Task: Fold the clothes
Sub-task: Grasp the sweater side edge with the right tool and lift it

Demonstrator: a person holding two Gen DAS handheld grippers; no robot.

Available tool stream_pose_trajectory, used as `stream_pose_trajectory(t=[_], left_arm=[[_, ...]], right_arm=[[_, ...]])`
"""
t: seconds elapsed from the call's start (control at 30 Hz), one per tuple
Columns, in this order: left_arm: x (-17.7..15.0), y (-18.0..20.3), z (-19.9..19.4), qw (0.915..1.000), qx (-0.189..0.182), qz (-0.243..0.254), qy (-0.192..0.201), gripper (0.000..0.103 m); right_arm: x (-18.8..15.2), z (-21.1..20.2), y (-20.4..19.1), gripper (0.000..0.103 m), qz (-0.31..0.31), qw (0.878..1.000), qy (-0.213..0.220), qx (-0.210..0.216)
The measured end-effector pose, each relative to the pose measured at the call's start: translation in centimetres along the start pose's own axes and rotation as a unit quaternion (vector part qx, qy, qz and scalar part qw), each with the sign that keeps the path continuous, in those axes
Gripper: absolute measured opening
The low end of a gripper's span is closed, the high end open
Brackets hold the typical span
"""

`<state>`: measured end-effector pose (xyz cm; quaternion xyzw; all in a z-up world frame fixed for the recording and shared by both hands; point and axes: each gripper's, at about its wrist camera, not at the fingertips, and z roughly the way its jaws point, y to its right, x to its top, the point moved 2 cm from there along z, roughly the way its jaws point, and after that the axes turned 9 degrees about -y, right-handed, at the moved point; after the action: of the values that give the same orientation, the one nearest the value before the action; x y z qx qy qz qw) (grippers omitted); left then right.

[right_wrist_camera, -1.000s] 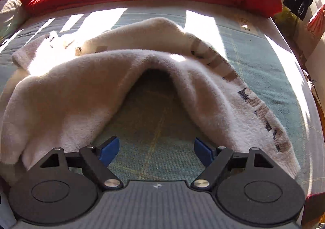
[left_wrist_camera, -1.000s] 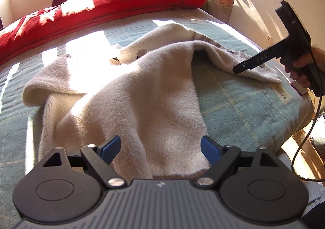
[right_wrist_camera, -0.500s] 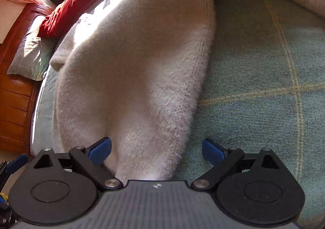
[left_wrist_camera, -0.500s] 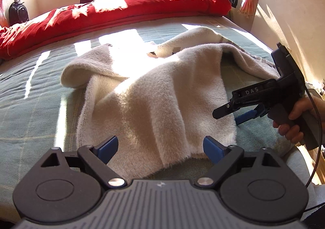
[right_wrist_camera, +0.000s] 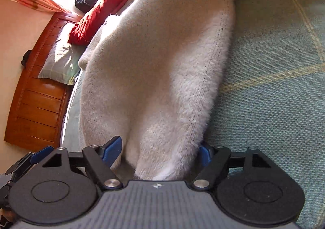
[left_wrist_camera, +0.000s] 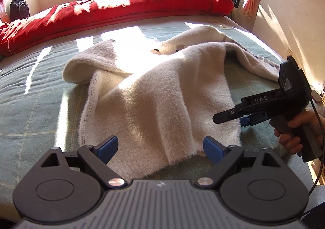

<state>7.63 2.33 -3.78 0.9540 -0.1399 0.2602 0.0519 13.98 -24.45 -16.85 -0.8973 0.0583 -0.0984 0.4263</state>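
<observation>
Left tongs [left_wrist_camera: 160, 146] spread wide, nothing gripped, hem of the cream fleece garment [left_wrist_camera: 154, 99] lying just ahead between the blue pads [left_wrist_camera: 107, 145]. Right tongs [right_wrist_camera: 155, 152] have just been closing, garment corner sits between the pads; cannot tell if they pinch it yet. From the left view the right tongs [left_wrist_camera: 229, 117] sit at the garment's right edge, held by a hand [left_wrist_camera: 294, 129]. Garment is rumpled on the green plaid bed cover [left_wrist_camera: 36, 107], red duvet [left_wrist_camera: 121, 9] beyond, wooden headboard [right_wrist_camera: 34, 90] left of right tongs
</observation>
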Motion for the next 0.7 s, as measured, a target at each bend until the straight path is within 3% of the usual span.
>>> stream_pose_trajectory(t=[0.17, 0.3, 0.4, 0.7], left_arm=[[0.3, -0.1, 0.8, 0.9999, 0.0, -0.006, -0.008, 0.091], [0.2, 0.3, 1.0, 0.9999, -0.001, -0.001, -0.011, 0.091], [0.1, 0.5, 1.2, 0.9999, -0.004, -0.001, -0.014, 0.091], [-0.1, 0.2, 1.0, 0.9999, -0.005, -0.008, -0.012, 0.091]], right_arm=[[0.7, 0.7, 0.6, 0.077, 0.041, 0.999, 0.018, 0.012], [1.4, 1.6, -1.2, 0.096, 0.032, 0.999, 0.008, -0.011], [1.2, 2.4, -2.4, 0.103, 0.021, 0.999, 0.011, -0.035], [0.8, 3.5, -4.1, 0.103, -0.008, 0.995, 0.009, -0.096]])
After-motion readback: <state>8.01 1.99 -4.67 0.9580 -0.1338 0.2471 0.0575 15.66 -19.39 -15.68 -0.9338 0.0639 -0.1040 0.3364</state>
